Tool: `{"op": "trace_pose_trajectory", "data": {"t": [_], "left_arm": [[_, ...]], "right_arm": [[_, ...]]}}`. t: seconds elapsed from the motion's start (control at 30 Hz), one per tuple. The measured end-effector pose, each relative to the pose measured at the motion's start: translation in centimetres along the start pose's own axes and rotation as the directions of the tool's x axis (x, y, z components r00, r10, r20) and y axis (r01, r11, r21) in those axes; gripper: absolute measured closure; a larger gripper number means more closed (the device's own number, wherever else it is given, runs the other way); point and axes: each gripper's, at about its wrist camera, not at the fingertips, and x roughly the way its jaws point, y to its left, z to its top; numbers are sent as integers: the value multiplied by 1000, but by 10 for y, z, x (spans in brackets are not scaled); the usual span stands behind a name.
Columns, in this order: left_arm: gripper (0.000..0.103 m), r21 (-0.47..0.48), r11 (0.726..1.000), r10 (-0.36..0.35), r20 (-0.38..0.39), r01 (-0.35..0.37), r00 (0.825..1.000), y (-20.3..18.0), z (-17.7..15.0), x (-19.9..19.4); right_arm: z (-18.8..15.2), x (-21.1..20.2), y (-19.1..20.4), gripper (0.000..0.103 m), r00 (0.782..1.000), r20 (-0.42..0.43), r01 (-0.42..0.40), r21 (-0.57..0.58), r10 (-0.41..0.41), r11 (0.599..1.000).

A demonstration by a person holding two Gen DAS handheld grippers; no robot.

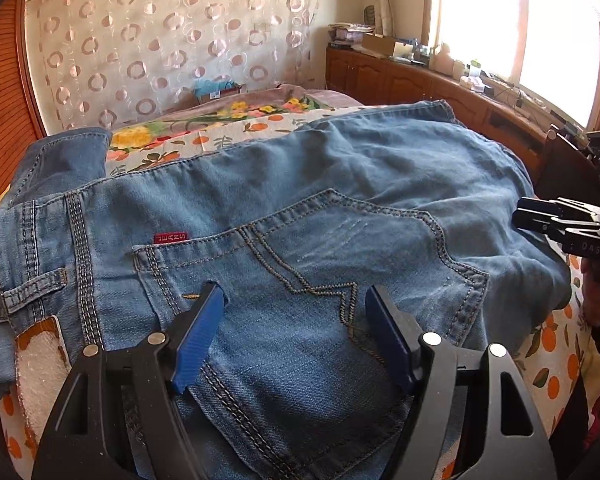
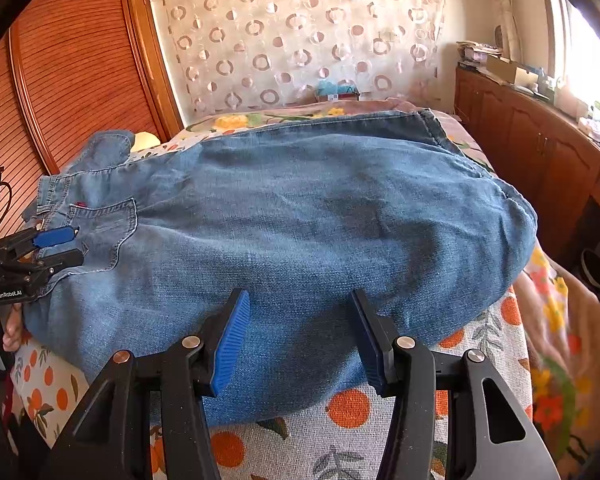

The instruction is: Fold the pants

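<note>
Left wrist view. Your left gripper (image 1: pixel 296 306): jaws spread wide over the back pocket (image 1: pixel 312 264) of the jeans (image 1: pixel 340 168), blue pads apart, with no denim pinched between them. The jeans lie across the bedspread (image 1: pixel 236 128), printed with oranges and flowers; the waistband end is at the left, with a red tag (image 1: pixel 171 237) just above the pocket's edge and a belt loop (image 1: pixel 34 290) near the left margin. A pale patch label (image 1: pixel 40 364) shows at the lower left. Your right gripper (image 1: pixel 556 224) enters at the right edge over the far part of the denim; whether it touches the cloth cannot be told from here. Container: a cardboard box (image 1: pixel 380 44) on the wooden cabinet (image 1: pixel 404 78) under the window, contents not readable; small jars and clutter stand beside it.

Right wrist view. Your right gripper (image 2: pixel 300 336): jaws partly open, pads apart above the folded leg section of the jeans (image 2: pixel 320 216) near its lower edge, holding nothing. Bedspread (image 2: pixel 348 408) shows just beneath. Your left gripper (image 2: pixel 60 246) sits at the left over the pocket (image 2: pixel 104 228), fingers apart. A hand (image 2: pixel 8 332) shows below it. Container: a small box (image 2: pixel 336 94) at the bed's head with blue material on top; its inside is hidden.
</note>
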Motion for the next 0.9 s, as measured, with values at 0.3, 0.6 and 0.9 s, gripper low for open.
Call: {"op": "trace_pose_trajectory", "data": {"t": [0.3,0.6,0.9], "left_arm": [[29,-5,1000,10,4,-10,1000,0,1,2],[29,-15,998,67,101,-66,993,1,-2,-16],[29,-17,993,119,183,-118,976,-1,-3,-31]], "right_arm": [[8,-34,-26,50,999,3,52,27,-52,998],[15,-62,-128,50,993,2,114,240,-118,964],[34,-20,-164,50,999,-49,38,356,-22,934]]}}
